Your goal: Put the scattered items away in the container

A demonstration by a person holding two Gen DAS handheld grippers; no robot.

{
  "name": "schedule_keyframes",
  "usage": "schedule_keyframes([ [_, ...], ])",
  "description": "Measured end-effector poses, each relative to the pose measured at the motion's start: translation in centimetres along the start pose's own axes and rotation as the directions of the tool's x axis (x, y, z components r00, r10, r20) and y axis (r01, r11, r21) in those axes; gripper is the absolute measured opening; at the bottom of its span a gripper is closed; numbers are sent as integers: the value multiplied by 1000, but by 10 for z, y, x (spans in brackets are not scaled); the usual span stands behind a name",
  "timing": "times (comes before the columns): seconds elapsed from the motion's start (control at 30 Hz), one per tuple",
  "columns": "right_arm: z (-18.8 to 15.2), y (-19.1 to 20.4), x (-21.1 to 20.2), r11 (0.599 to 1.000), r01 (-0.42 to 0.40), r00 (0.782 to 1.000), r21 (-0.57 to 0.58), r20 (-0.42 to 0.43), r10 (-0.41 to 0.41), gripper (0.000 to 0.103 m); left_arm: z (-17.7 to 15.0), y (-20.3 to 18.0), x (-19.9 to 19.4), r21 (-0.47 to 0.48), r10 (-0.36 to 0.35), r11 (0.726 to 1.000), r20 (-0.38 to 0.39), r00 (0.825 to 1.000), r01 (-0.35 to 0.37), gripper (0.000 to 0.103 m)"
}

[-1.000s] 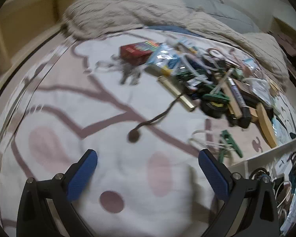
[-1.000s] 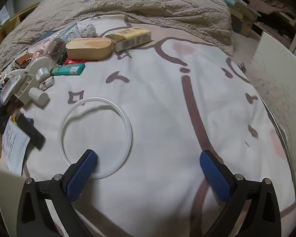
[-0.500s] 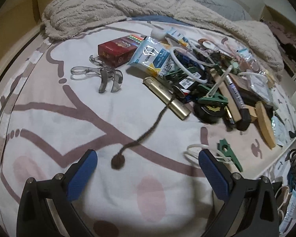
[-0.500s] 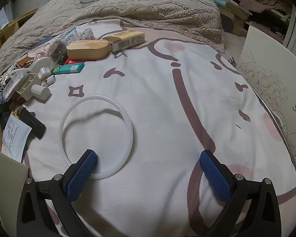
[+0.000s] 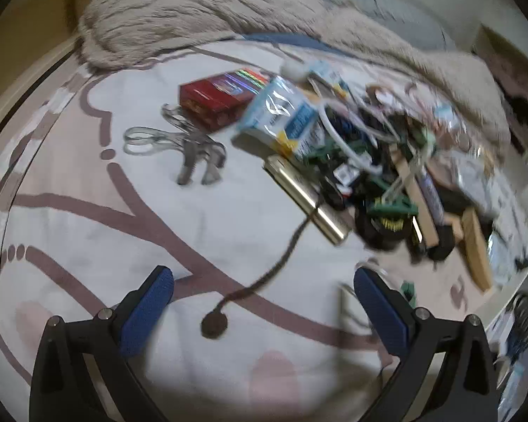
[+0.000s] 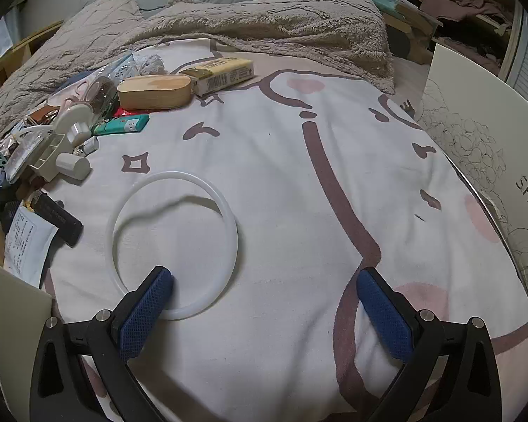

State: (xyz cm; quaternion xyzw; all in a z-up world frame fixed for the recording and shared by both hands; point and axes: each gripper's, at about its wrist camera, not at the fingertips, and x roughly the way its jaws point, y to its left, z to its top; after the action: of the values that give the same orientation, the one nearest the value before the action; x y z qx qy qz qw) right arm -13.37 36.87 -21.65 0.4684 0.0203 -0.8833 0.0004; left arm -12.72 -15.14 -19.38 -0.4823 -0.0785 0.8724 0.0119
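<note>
Left wrist view: the left gripper (image 5: 262, 293) hangs over the printed bedsheet (image 5: 88, 239) with its blue pads spread wide and nothing between them. A dark cord with a round end (image 5: 213, 326) lies on the sheet between the fingers, running up to a brass-coloured tube (image 5: 308, 200). Beyond it sit a red box (image 5: 221, 96), clear plastic scissors (image 5: 179, 144) and a blurred heap of small items (image 5: 397, 161). The white container (image 5: 517, 302) shows only at the right edge — its contents are hard to make out.

Right wrist view: the right gripper (image 6: 264, 292) is likewise wide apart and empty. A white ring (image 6: 234, 225) lies flat on the sheet, its near rim passing under the left pad (image 6: 148, 311) — contact cannot be told. Further off lie a wooden case (image 6: 155, 91), a yellow carton (image 6: 221, 74) and a teal lighter (image 6: 123, 126).
</note>
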Motion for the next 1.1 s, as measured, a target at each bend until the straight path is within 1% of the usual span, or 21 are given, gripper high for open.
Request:
schedule_keyframes([
  [0.07, 0, 0, 0, 1000, 0, 1000, 0, 1, 0, 103, -1, 5, -4, -49, 7, 999, 40, 999, -5, 103],
  [0.17, 0, 0, 0, 1000, 0, 1000, 0, 1, 0, 103, -1, 12, -7, -95, 9, 995, 68, 998, -2, 103],
  [0.23, 0, 0, 0, 1000, 0, 1000, 0, 1, 0, 103, -1, 17, -10, -122, 14, 993, 78, 997, -4, 103],
  [0.3, 0, 0, 0, 1000, -1, 1000, 1, 1, 1, 103, -1, 22, -12, -143, -3, 990, 80, 997, 14, 103],
  [0.37, 0, 0, 0, 1000, -1, 1000, 1, 1, 1, 103, -1, 24, -15, -159, -26, 987, 67, 997, 36, 103],
  [0.47, 0, 0, -1, 1000, -1, 1000, 1, 0, 1, 103, 0, 21, -17, -178, -101, 979, 12, 995, 101, 103],
  [0.57, 0, 0, 0, 1000, 1, 1000, 0, -1, -1, 103, 3, 13, -19, -177, -124, 978, -40, 992, 115, 103],
  [0.63, 0, 0, 0, 1000, 0, 1000, 1, -1, 0, 103, 4, 6, -21, -184, -141, 975, -64, 988, 127, 98],
  [0.67, 0, 0, 0, 1000, 0, 1000, 1, 0, 0, 103, 4, 4, -22, -189, -153, 972, -72, 986, 137, 90],
  [0.7, 0, 0, 0, 1000, 0, 1000, 1, -1, 0, 103, 5, 1, -22, -197, -164, 969, -85, 983, 145, 87],
  [0.77, 0, 0, 0, 1000, -1, 1000, 2, -1, 1, 103, 4, -3, -22, -202, -164, 969, -86, 983, 144, 85],
  [0.83, 0, 0, 0, 1000, -1, 1000, 2, -1, 1, 103, 3, -5, -21, -205, -170, 967, -89, 981, 149, 79],
  [0.87, 0, -1, 0, 1000, -2, 1000, 3, 0, 2, 103, 3, -5, -21, -216, -183, 963, -92, 979, 160, 73],
  [0.9, 0, -1, 0, 1000, -3, 1000, 4, 0, 3, 103, 2, -6, -21, -231, -215, 954, -91, 972, 189, 66],
  [0.93, 0, -1, 0, 1000, -4, 1000, 5, 0, 4, 103, 1, -6, -20, -249, -249, 943, -93, 964, 219, 64],
  [1.0, 0, -1, 0, 1000, -5, 1000, 5, 0, 5, 103, 0, -9, -19, -273, -278, 930, -91, 956, 244, 64],
  [1.07, 0, -1, -1, 1000, -4, 1000, 5, 1, 4, 103, 0, -14, -18, -270, -282, 930, -91, 955, 249, 63],
  [1.1, 0, -1, -1, 1000, -5, 1000, 5, 2, 5, 103, 0, -17, -17, -267, -288, 929, -93, 953, 254, 58],
])
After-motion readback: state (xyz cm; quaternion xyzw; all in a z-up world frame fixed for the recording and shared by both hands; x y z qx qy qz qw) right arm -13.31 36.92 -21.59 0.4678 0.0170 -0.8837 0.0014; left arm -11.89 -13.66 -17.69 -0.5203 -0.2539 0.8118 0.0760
